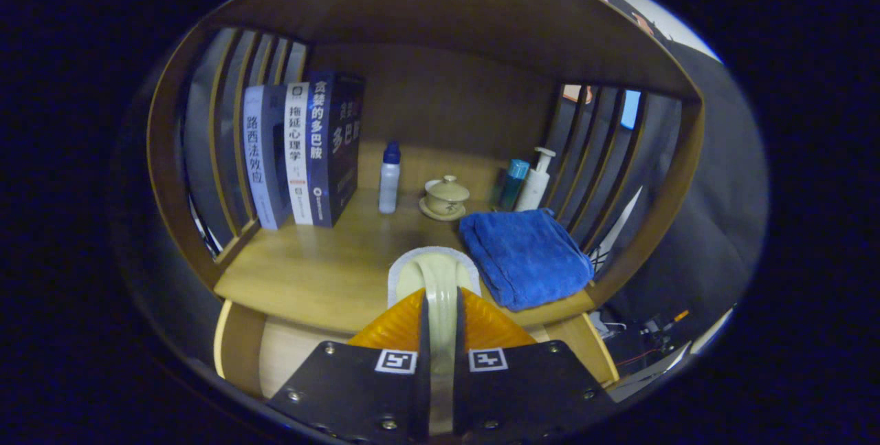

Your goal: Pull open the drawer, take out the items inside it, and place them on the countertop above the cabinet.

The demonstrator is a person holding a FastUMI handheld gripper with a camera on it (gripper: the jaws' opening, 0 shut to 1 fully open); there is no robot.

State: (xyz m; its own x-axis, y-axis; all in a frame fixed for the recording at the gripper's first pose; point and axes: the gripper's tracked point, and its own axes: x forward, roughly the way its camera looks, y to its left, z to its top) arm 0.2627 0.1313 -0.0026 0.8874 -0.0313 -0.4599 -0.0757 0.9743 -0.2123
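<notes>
The gripper [440,307] is hovering over the near edge of the wooden countertop [323,273], its two fingers [395,324] pressing from either side on the narrow handle of a cream-coloured, spoon-like item [440,287], so the tongs are pinching it with only that slim handle between them. The rounded far end of the item is reaching out just ahead of the fingertips, and a pale rim is showing around it; whether that end is touching the wood or hanging just above it cannot be told. Just right of the held item, a folded blue towel [526,256] is lying on the countertop, its near corner reaching the front edge. Beyond the fingers, near the middle of the shelf, a small lidded ceramic cup on a saucer [445,199] is sitting, and just left of it a slim pale bottle with a dark blue cap [389,178] is standing upright. At the far left, three books [302,149] are standing upright side by side against the slatted side wall [220,135]. At the far right corner, a teal-capped bottle [513,183] and a white pump bottle [535,180] are standing close together, beyond the towel. Below the countertop's front edge, behind the fingers, the light wood of the cabinet front [289,349] is showing; whether the drawer is open cannot be told from here.
</notes>
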